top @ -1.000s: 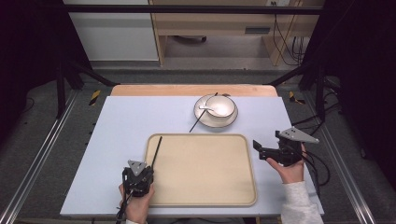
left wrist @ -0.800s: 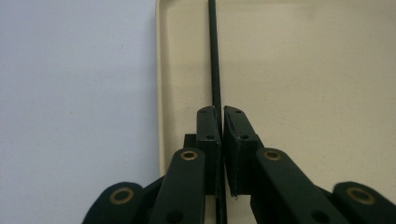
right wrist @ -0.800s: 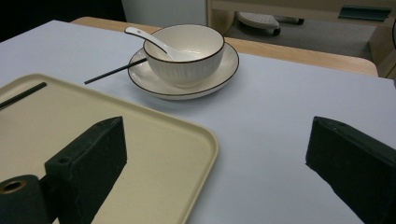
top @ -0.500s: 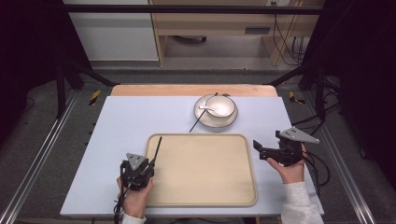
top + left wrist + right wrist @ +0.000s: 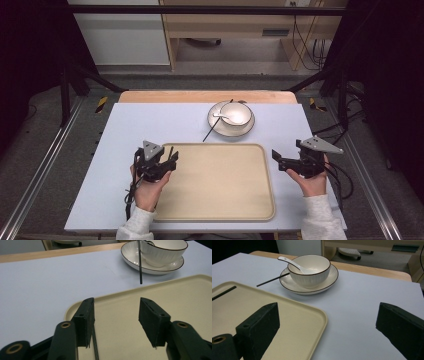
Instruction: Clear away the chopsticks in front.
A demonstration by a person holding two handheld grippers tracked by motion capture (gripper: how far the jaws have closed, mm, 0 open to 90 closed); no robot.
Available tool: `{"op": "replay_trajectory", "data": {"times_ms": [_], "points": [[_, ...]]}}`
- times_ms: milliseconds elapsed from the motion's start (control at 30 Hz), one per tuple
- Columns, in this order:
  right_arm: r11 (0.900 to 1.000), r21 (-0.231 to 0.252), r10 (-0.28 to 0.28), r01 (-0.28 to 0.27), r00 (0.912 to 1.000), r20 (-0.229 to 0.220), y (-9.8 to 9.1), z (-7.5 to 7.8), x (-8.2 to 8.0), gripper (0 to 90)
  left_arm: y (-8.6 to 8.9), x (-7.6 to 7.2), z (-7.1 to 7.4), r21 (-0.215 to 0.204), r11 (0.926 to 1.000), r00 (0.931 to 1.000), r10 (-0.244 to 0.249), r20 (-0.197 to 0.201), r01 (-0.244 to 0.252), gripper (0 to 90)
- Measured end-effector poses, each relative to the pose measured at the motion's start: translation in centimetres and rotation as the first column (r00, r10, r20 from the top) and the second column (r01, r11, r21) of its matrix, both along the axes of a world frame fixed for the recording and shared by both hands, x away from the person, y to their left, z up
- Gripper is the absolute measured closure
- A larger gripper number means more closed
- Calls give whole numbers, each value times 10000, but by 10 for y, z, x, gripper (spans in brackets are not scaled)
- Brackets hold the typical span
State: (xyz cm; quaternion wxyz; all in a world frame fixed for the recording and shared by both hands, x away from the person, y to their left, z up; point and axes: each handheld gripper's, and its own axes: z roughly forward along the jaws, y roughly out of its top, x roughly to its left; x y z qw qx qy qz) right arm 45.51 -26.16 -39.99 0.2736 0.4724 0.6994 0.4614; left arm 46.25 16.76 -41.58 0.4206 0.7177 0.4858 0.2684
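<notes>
A beige tray [image 5: 220, 200] lies in the middle of the table. One black chopstick [image 5: 170, 151] rests on the tray's left part; in the left gripper view this chopstick [image 5: 95, 346] runs close along the inner face of one jaw. My left gripper [image 5: 171, 160] [image 5: 116, 308] hovers open over it. A second chopstick [image 5: 214, 128] leans on a white plate [image 5: 216, 122] that holds a white bowl [image 5: 236, 113] with a spoon [image 5: 288, 262] in it. My right gripper [image 5: 276, 157] [image 5: 327, 315] is wide open and empty, just right of the tray.
A pale blue mat [image 5: 140, 125] covers the table, with a strip of wood [image 5: 200, 96] at its far edge. Plate and bowl stand just beyond the tray's far rim [image 5: 117, 293]. Black frame bars and floor rails flank the table.
My left gripper has slid forward along the tray's left side, and its jaws now stand over the chopstick's near part. The right gripper has stayed put.
</notes>
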Motion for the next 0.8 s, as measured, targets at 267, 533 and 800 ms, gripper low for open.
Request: {"op": "replay_trajectory", "data": {"times_ms": [267,533,800], "points": [[10000,-15,18,-18,10000,-14,0,0,0,52,-18,28,15,74,9973,9971,-729,233,727,374],[10000,-26,3,-3,10000,-45,-1,0,1,52,-30,56,23,200,9929,9928,-1178,231,1173,295],[10000,-8,9,-9,10000,-26,-1,-1,1,53,-51,78,28,842,9840,9865,-1605,334,1572,261]]}}
